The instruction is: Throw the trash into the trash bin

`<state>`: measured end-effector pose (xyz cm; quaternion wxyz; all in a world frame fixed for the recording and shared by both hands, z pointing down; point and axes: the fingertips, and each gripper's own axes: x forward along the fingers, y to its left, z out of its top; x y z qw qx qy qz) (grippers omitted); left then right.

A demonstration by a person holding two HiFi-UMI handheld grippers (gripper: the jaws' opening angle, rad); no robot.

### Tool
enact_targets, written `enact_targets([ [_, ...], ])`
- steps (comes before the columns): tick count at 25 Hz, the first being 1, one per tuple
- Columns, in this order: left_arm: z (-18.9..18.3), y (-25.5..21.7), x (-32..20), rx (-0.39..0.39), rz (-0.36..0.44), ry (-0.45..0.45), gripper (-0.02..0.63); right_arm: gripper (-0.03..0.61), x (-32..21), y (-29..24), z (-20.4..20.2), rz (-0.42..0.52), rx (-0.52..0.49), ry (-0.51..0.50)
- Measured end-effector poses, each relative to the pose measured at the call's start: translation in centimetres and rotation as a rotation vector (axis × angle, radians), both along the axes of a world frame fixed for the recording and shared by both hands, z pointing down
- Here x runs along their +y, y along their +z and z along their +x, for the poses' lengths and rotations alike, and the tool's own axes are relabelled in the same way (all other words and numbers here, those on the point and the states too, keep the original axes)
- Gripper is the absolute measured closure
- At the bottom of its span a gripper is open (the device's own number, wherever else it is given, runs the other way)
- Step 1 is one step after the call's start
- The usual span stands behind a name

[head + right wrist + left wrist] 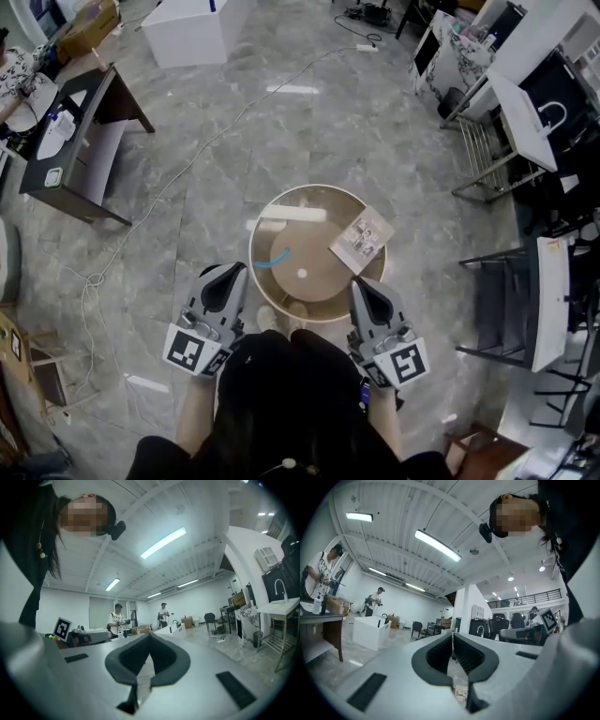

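A round trash bin [317, 187] stands on the grey floor just ahead of me in the head view. Inside it lie a curved blue strip [275, 261] and a small white ball [302, 274]. A printed paper packet [362, 240] rests flat by the bin's right rim. My left gripper [236, 269] hovers at the near left rim, shut and holding nothing. My right gripper [359, 284] is at the near right rim, also shut and holding nothing. Both gripper views look level across the room, with the left gripper's [452, 634] and the right gripper's [149, 634] tips together.
A dark desk [75, 141] stands at the left and a white box [192, 33] at the back. A cable [187, 169] trails over the floor. Chairs and racks [525, 309] crowd the right side. People [117, 618] work at distant tables.
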<state>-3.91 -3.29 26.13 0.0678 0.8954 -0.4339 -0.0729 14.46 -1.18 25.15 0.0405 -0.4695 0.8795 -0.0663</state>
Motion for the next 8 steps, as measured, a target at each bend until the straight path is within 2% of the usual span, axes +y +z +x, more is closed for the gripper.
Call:
enact_targets([
  [8,1.2,-0.5,0.2,-0.027,0.014,0.007,0.6,0.577,-0.3,-0.1,1.4,-0.013,-0.019,0.02],
])
